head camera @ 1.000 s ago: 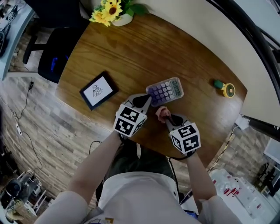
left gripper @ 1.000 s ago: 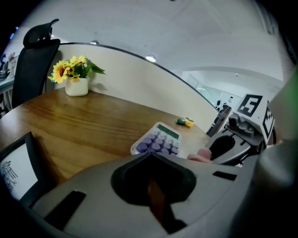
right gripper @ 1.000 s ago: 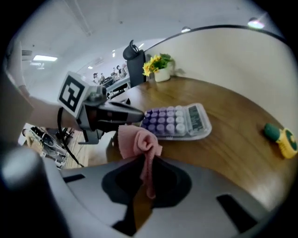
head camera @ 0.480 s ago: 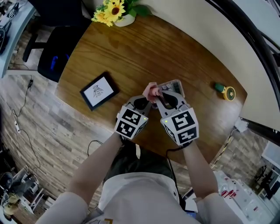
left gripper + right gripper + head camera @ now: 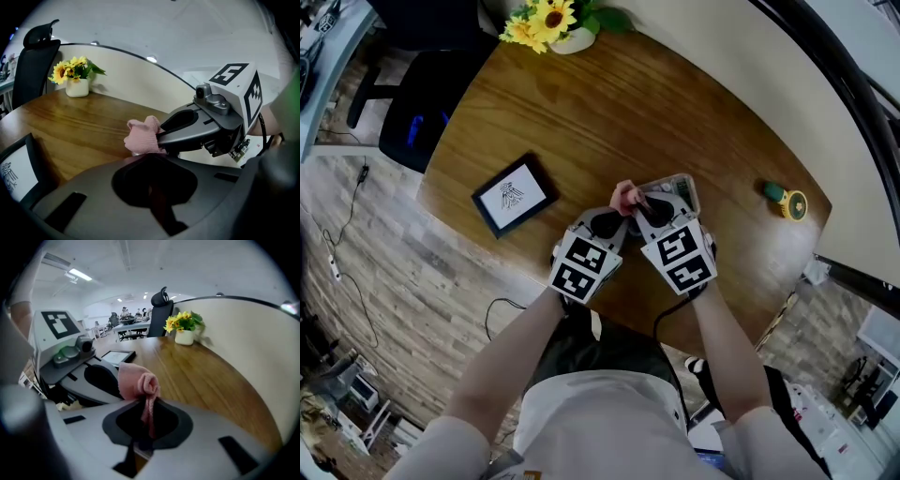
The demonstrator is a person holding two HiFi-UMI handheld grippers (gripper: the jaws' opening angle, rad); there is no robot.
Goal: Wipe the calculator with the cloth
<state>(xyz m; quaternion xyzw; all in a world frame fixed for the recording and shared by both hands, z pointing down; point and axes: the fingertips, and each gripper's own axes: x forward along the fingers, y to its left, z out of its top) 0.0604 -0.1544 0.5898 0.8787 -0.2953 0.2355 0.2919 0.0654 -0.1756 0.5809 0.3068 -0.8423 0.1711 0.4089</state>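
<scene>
In the head view the calculator (image 5: 675, 189) lies on the wooden table (image 5: 581, 112), mostly hidden under my right gripper (image 5: 639, 208). That gripper is shut on a pink cloth (image 5: 623, 197), which bunches out past its tips (image 5: 137, 380) over the calculator's left part. My left gripper (image 5: 605, 223) sits right beside it at the calculator's left end, jaws closed together (image 5: 150, 161) on that edge; the edge itself is hidden. In the left gripper view the cloth (image 5: 143, 136) and the right gripper (image 5: 206, 126) sit just ahead.
A black-framed picture (image 5: 513, 195) lies to the left on the table. A vase of sunflowers (image 5: 553, 23) stands at the far edge. A yellow-green tape measure (image 5: 786, 200) lies to the right. A black office chair (image 5: 417, 122) stands beyond the table's left side.
My right gripper has carried the cloth from the calculator's near side up and over its keys, now covering most of it. The left gripper has stayed in place.
</scene>
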